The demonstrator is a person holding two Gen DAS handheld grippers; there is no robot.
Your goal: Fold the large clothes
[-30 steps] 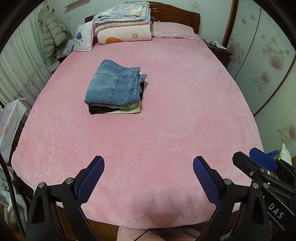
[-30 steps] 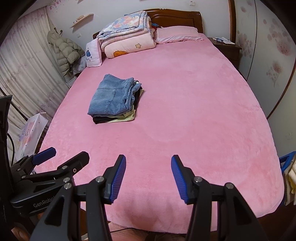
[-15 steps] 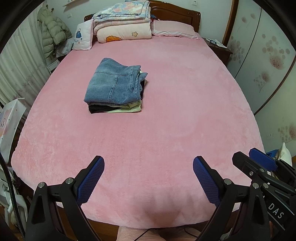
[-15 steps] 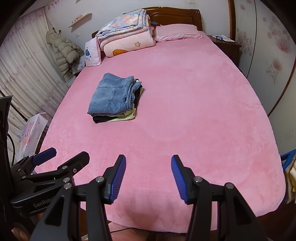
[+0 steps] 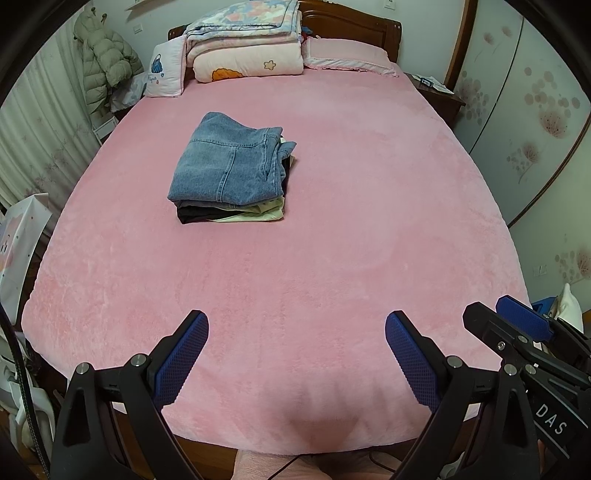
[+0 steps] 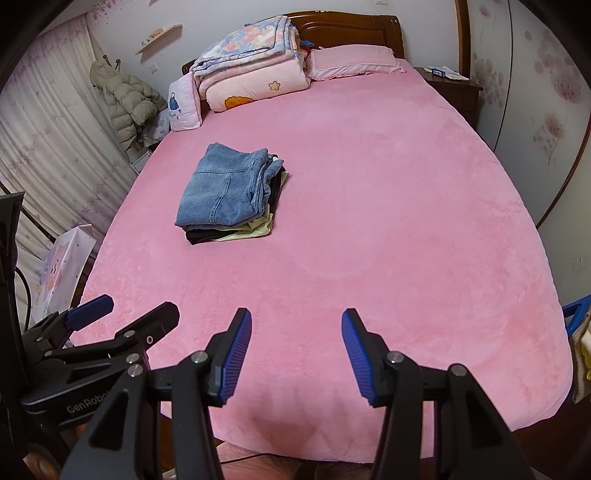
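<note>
And here's the pink bed, wide and smooth, with the stack of folded clothes sitting on it, toward the left side and up past the middle, nearer the headboard than the foot. Folded blue jeans crown that stack, with a black garment and a pale green garment peeking out beneath them at the edge nearest the foot of the bed. Up at the head of the bed, a pile of folded quilts rests against the headboard, a pink pillow just to its right and a small white cushion leaning at its left. Off the bed's left side, a pale puffer coat hangs by the curtain. Down at the foot of the bed, both tools hover above the edge of the bed: the left tool has its blue pads spread wide apart, nothing between them but pink cover, and the right tool shows its jaws apart too, a narrower gap, gripping nothing. Each tool shows at the edge of the other's view, side by side at the foot, well apart from the stack.
</note>
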